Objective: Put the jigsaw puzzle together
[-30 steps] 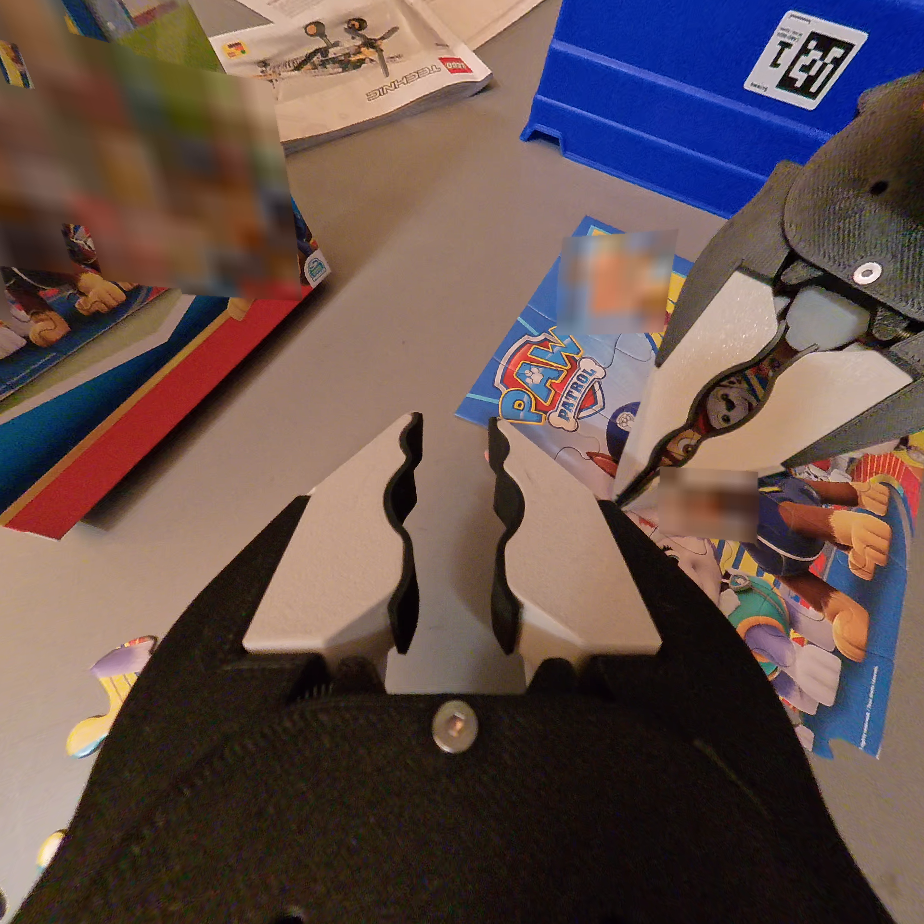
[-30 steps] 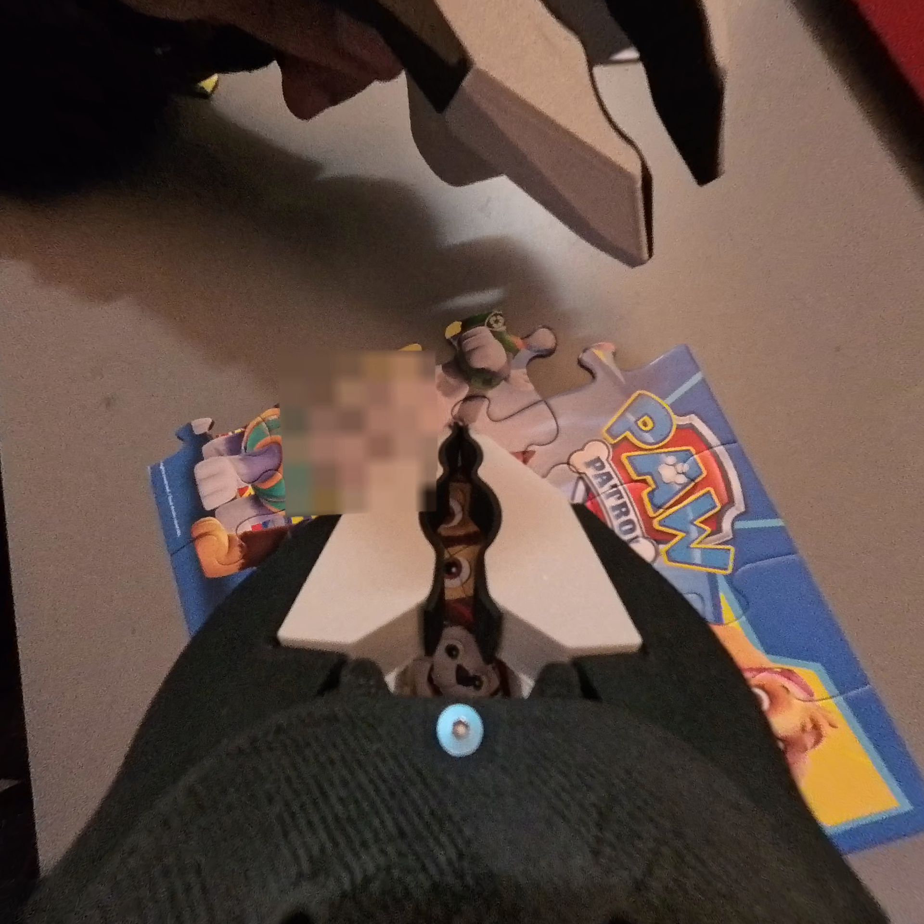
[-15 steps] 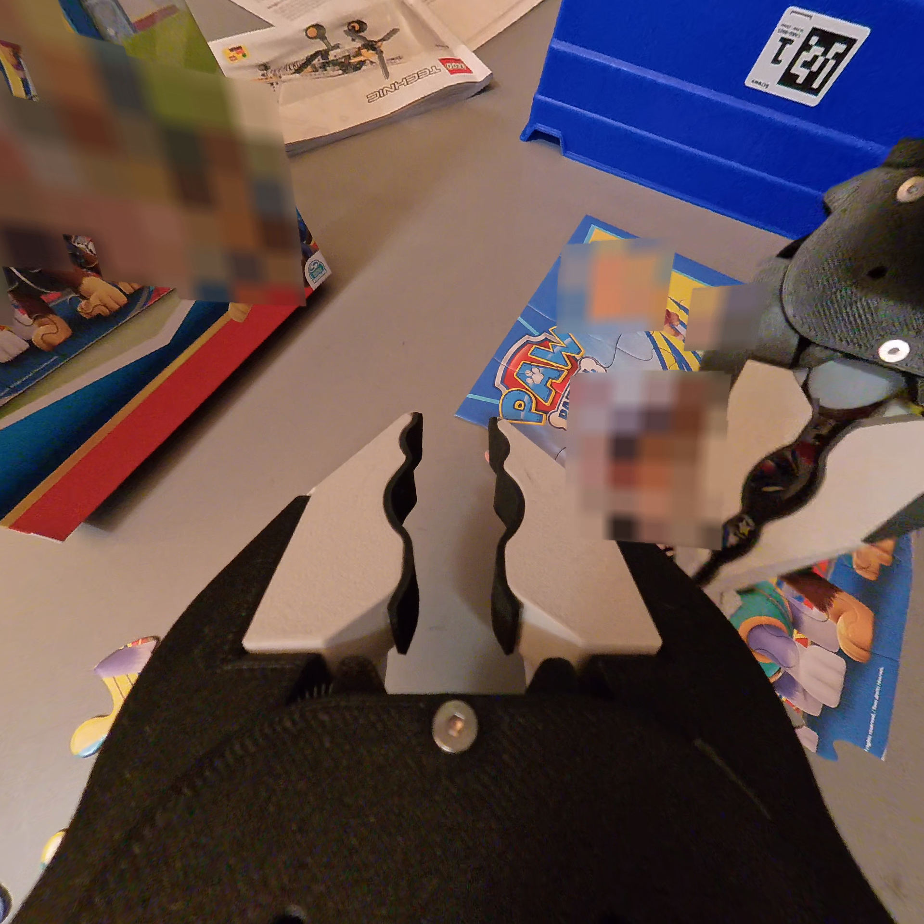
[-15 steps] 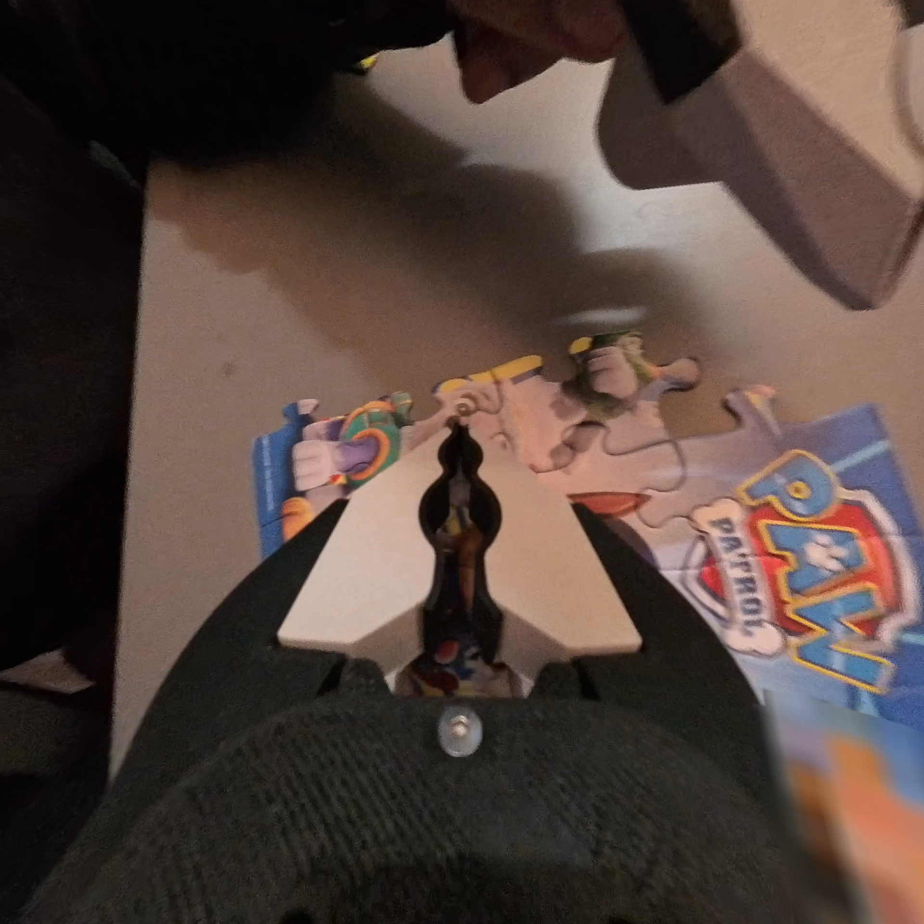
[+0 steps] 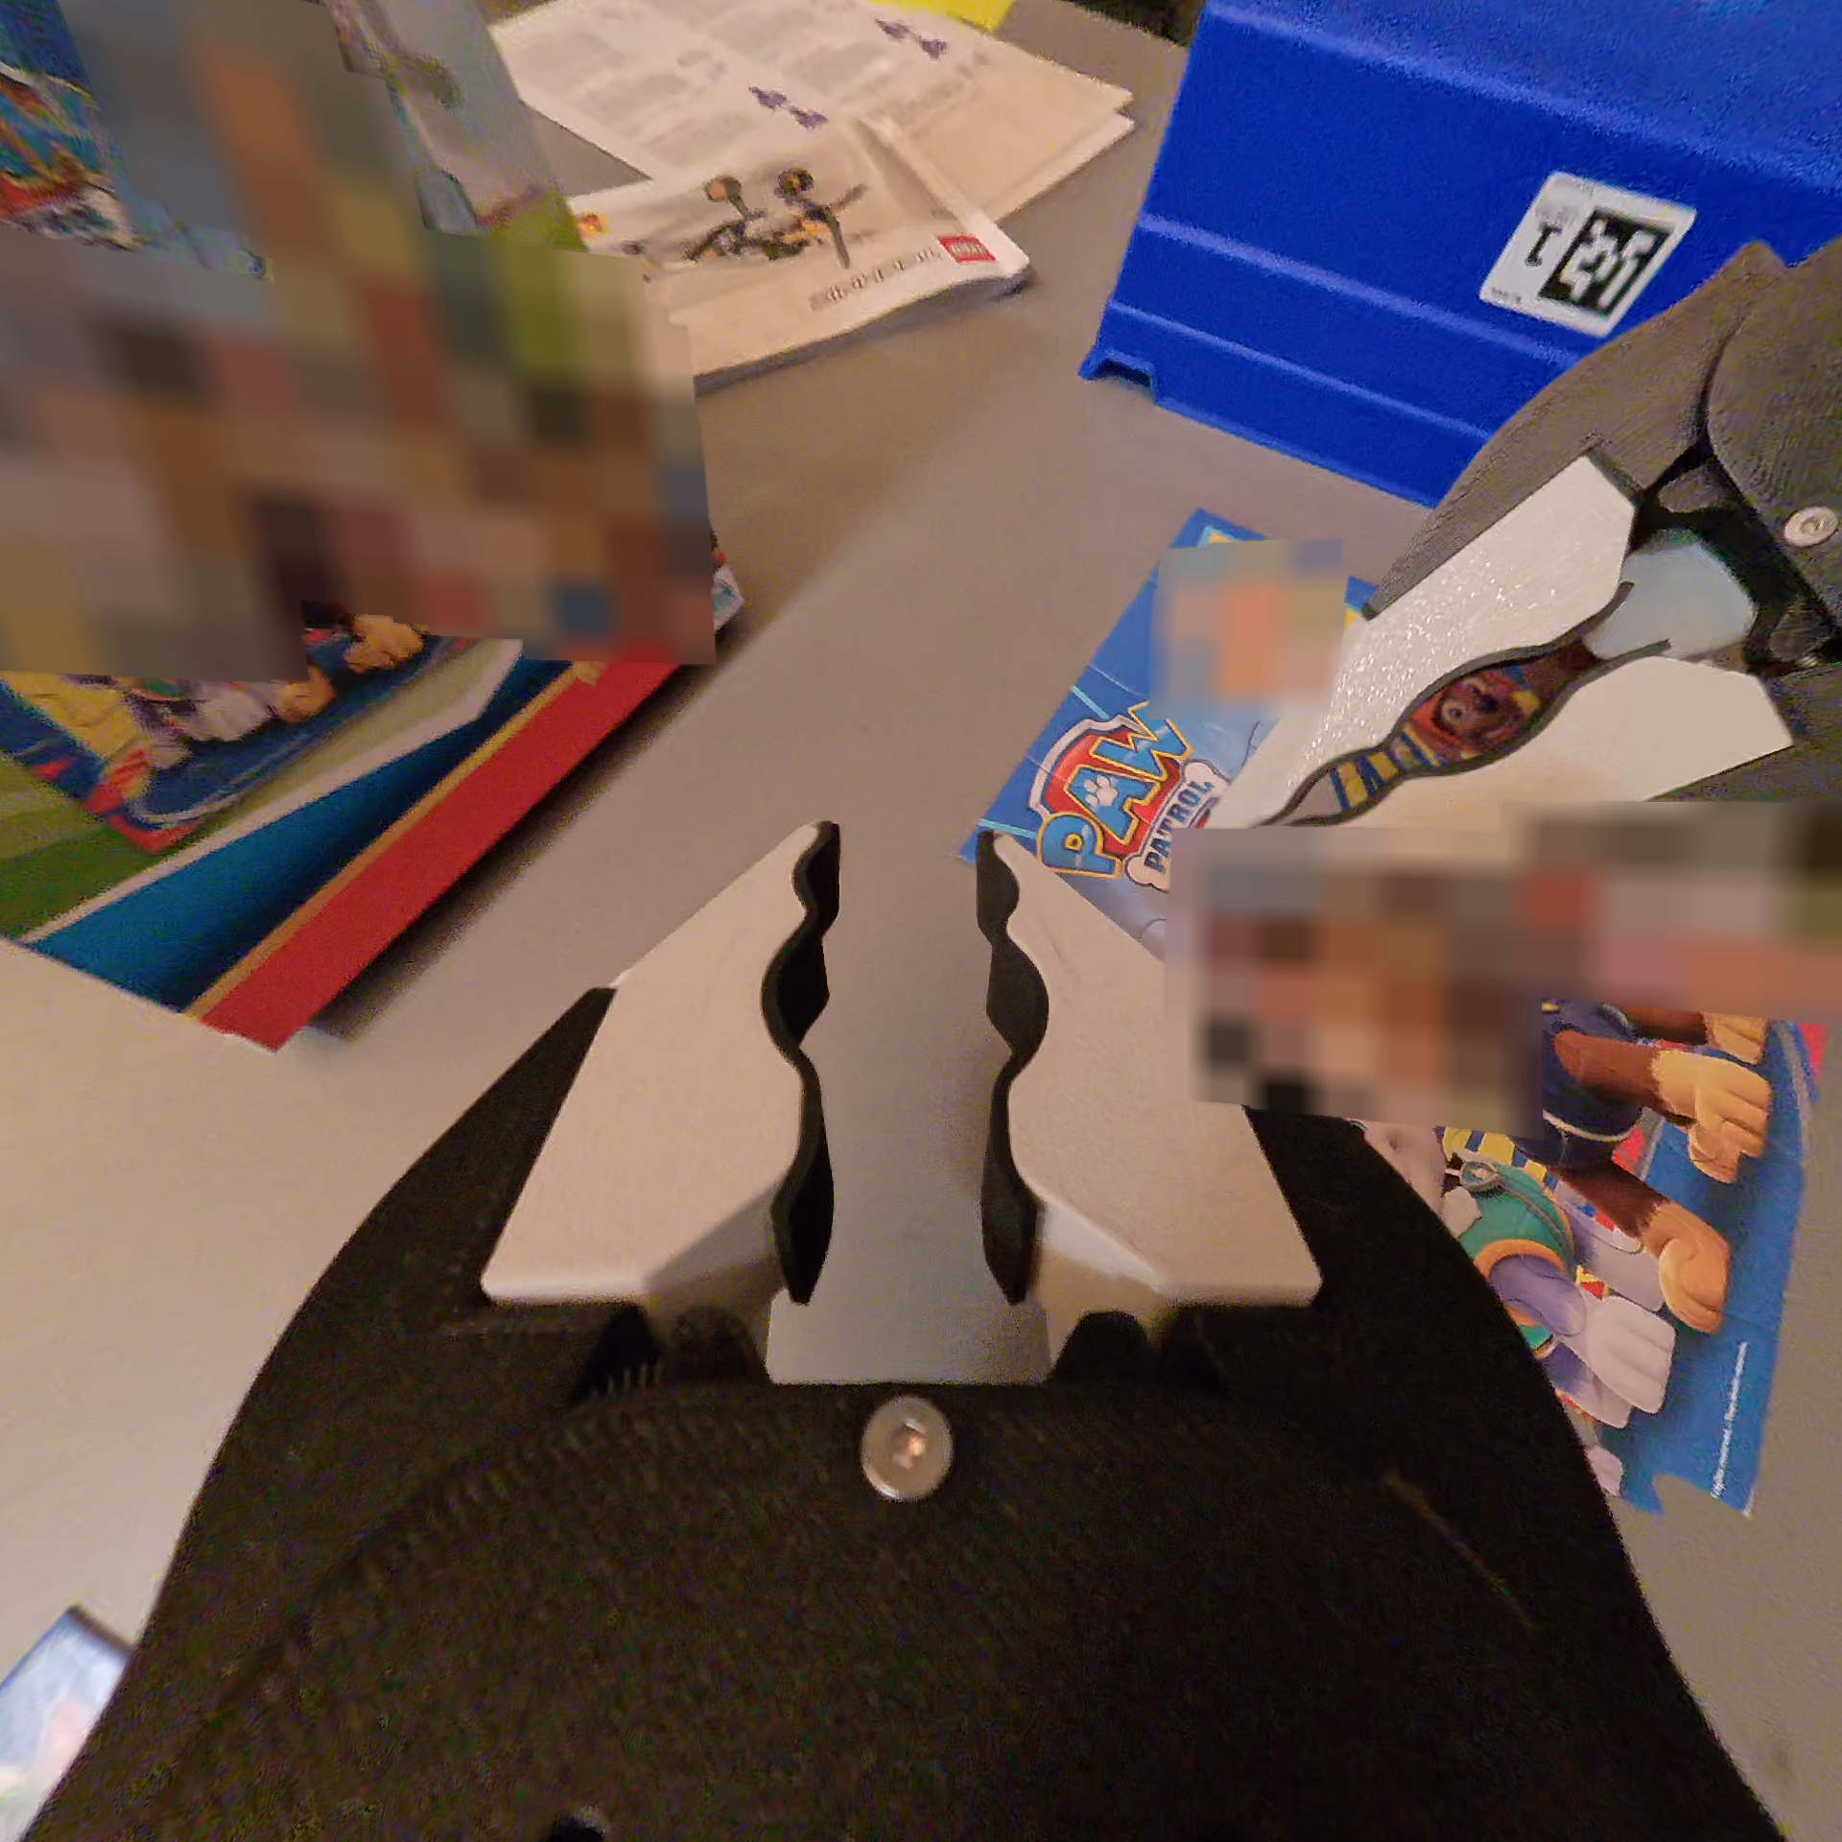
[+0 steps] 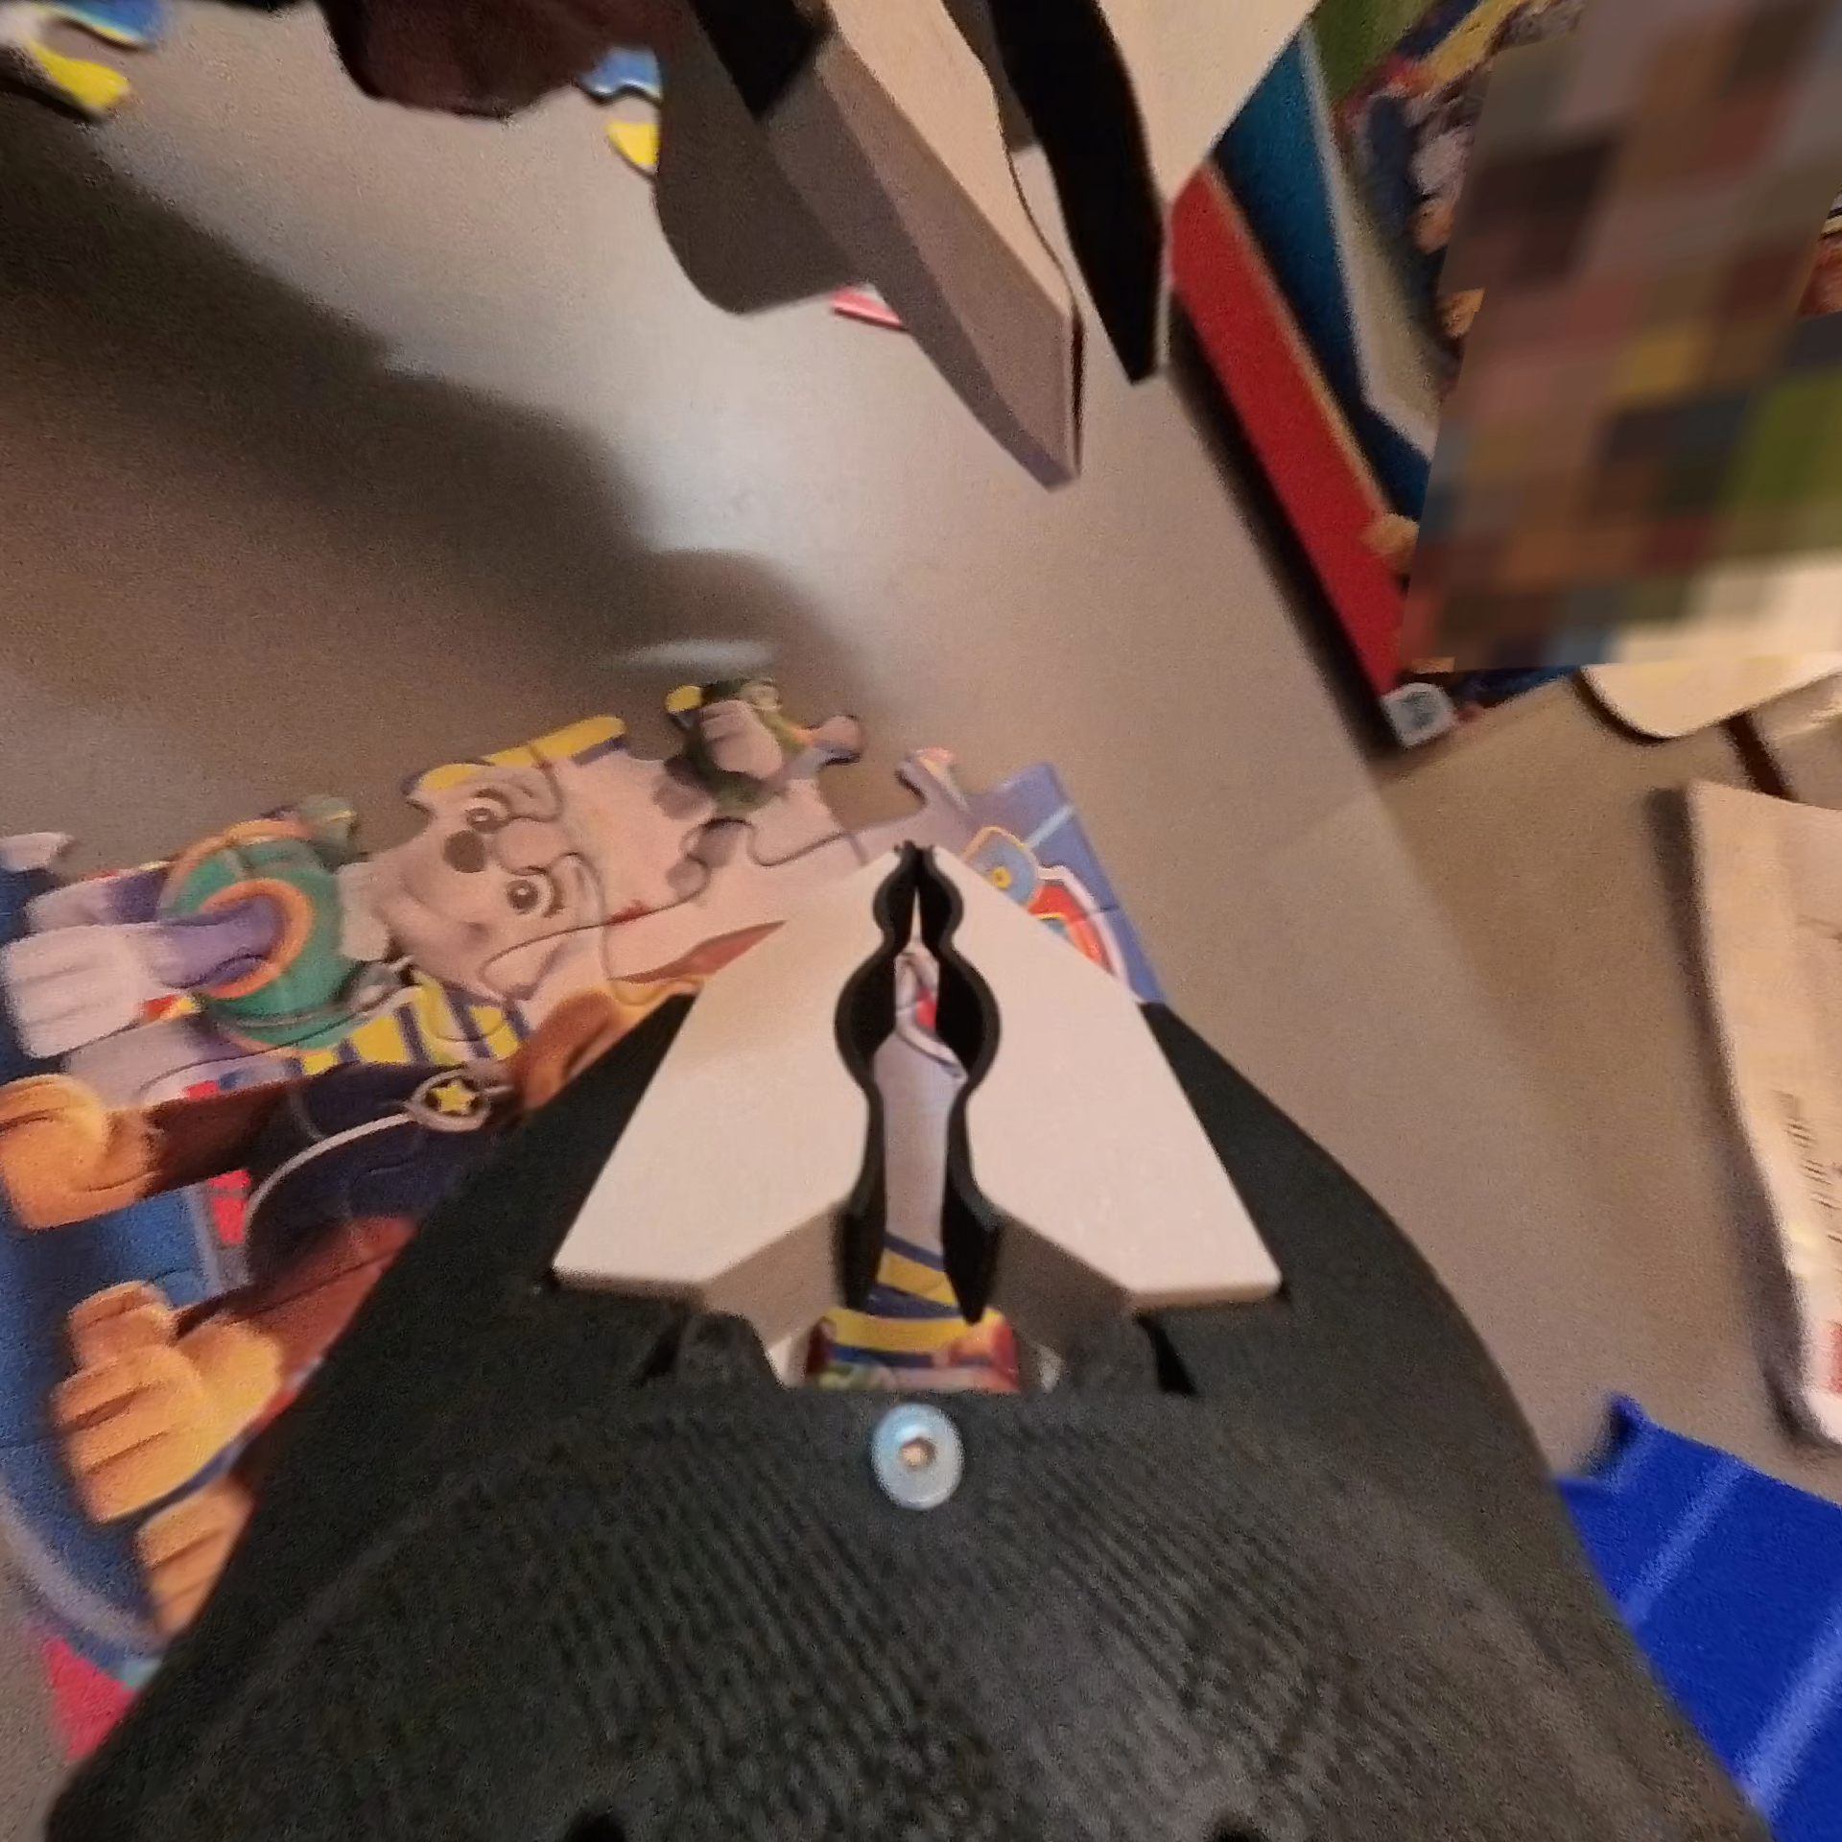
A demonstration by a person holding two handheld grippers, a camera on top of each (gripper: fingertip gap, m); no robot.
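Observation:
A partly assembled cartoon-dog jigsaw puzzle (image 5: 1116, 787) lies flat on the grey table; it also shows in the right wrist view (image 6: 478, 877). My left gripper (image 5: 905, 837) is open and empty, over bare table just left of the puzzle's corner. My right gripper (image 6: 917, 857) is shut with its tips together, hovering over the puzzle's middle; the puzzle picture shows through the wavy gap between its pads. In the left wrist view the right gripper (image 5: 1296, 812) is at the right, above the puzzle. The left gripper (image 6: 1096, 399) shows at the top of the right wrist view.
A red and blue puzzle box (image 5: 399, 867) lies to the left. A blue bin (image 5: 1346, 249) stands behind the puzzle, with paper booklets (image 5: 817, 249) beside it. Loose puzzle pieces (image 6: 90, 90) lie on the far side of the table. A hand (image 6: 449, 60) holds the left gripper. Across from one pair of fingers to the other is roughly 8 cm.
My right gripper dipped toward the puzzle, then came back up and turned, staying shut throughout. My left gripper shifted slightly and stayed open.

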